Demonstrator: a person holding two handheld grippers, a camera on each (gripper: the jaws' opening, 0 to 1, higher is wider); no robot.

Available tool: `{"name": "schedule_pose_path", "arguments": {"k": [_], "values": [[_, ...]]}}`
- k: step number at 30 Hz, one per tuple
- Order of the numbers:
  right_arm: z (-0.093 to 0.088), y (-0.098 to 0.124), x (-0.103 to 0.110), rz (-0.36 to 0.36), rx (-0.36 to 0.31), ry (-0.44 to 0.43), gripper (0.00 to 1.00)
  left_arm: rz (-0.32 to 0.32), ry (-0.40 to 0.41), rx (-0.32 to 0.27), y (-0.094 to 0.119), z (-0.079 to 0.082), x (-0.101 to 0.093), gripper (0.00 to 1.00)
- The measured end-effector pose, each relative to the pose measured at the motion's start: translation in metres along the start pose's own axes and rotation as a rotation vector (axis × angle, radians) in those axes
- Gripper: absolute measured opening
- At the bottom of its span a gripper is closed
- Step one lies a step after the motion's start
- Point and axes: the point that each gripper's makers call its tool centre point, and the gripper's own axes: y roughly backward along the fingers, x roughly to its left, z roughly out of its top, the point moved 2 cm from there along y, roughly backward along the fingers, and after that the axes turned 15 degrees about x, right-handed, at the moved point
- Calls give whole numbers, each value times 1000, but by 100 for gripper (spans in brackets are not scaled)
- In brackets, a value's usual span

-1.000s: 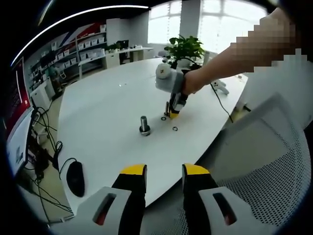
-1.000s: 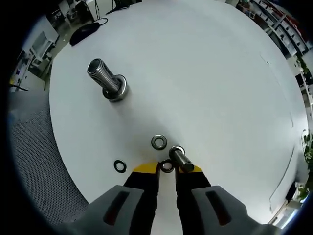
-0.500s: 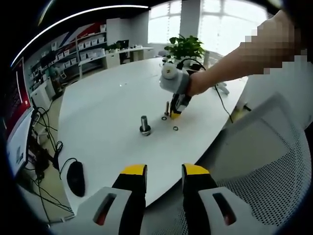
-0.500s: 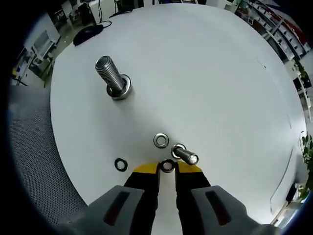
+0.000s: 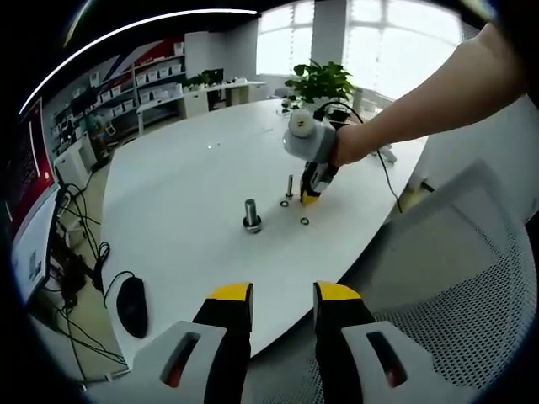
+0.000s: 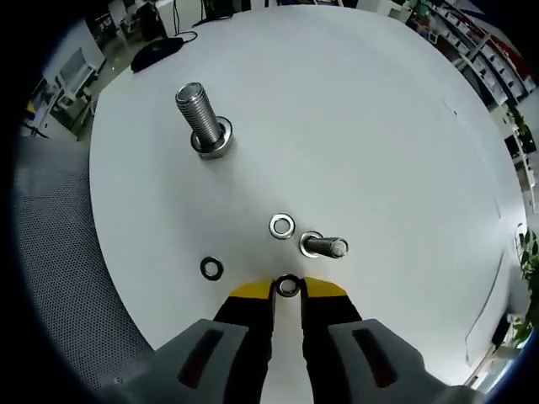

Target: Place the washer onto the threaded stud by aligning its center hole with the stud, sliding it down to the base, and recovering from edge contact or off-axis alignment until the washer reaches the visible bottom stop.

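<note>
A person's right tool (image 6: 288, 289) pinches a small dark washer (image 6: 288, 286) between its yellow-tipped jaws, which are drawn nearly together on the ring's edges, above a white counter (image 6: 379, 126). Two threaded studs stand on the counter: a large stud (image 6: 200, 115) on a round metal base toward the counter's far side in the right gripper view, and a small stud (image 6: 325, 247) with a collar at its foot just ahead of the jaws and slightly to their right. A loose silver washer (image 6: 282, 225) lies flat just beside the small stud, and a loose dark washer (image 6: 211, 268) lies flat near the counter's edge, where a grey mesh chair (image 6: 50, 278) is drawn up. A black computer mouse (image 6: 154, 50) sits by the far edge.

In the left gripper view the left tool (image 5: 282, 296) hangs over the counter's near edge with its jaws apart and nothing between them. The same view shows the right tool (image 5: 310, 199) tipped down toward the counter, gripped by a bare hand (image 5: 352, 145), its tip close to the small stud (image 5: 290, 186), with the large stud (image 5: 251, 214) a little apart and the loose dark washer (image 5: 304, 221) nearby. A potted plant (image 5: 319, 82) stands at the counter's far edge, a cable (image 5: 383, 172) trails off the counter's side, and the mouse (image 5: 130, 306) rests near the near corner.
</note>
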Motion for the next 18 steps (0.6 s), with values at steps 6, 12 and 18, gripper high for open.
{"name": "schedule_pose_path", "arguments": {"k": [6,12,18], "values": [[-4,11,-5,-2,-23,-21,13,3,-4,3,0,0,0,27],[1,26,-13,-19,-64,-30,14,5,-6,5,0,-1,0,27],[6,40,-16,-28,-98,-34,14,7,-8,4,0,0,0,27]]}}
